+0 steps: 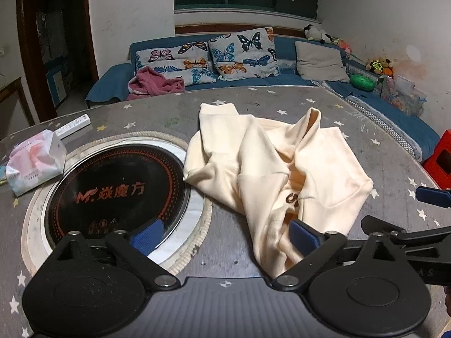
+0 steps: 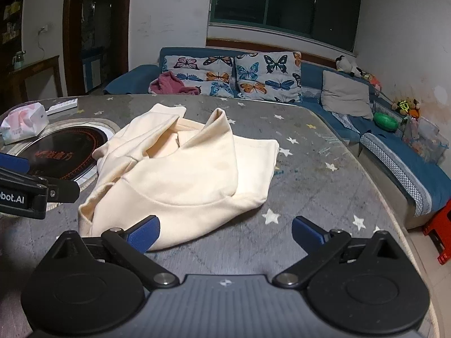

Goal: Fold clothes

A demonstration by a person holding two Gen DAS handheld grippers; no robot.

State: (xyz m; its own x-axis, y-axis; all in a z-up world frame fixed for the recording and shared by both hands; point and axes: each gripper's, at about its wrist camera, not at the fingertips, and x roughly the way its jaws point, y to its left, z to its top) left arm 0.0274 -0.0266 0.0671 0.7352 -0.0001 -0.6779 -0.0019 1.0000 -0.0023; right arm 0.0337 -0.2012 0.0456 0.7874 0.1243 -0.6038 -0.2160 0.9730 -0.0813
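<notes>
I see the cream garment (image 1: 270, 169) lying crumpled on the grey star-pattern table (image 2: 324, 186), just beside the round cooktop (image 1: 118, 194). My left gripper (image 1: 225, 235) is spread wide at its near edge, and my right gripper (image 2: 225, 232) is also wide, holding nothing.

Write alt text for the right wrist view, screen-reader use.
A crumpled cream garment lies on a grey star-patterned table, just ahead of the right gripper, jaws open and empty. The left gripper enters at left over an inset black cooktop; a blue sofa sits behind.
</notes>
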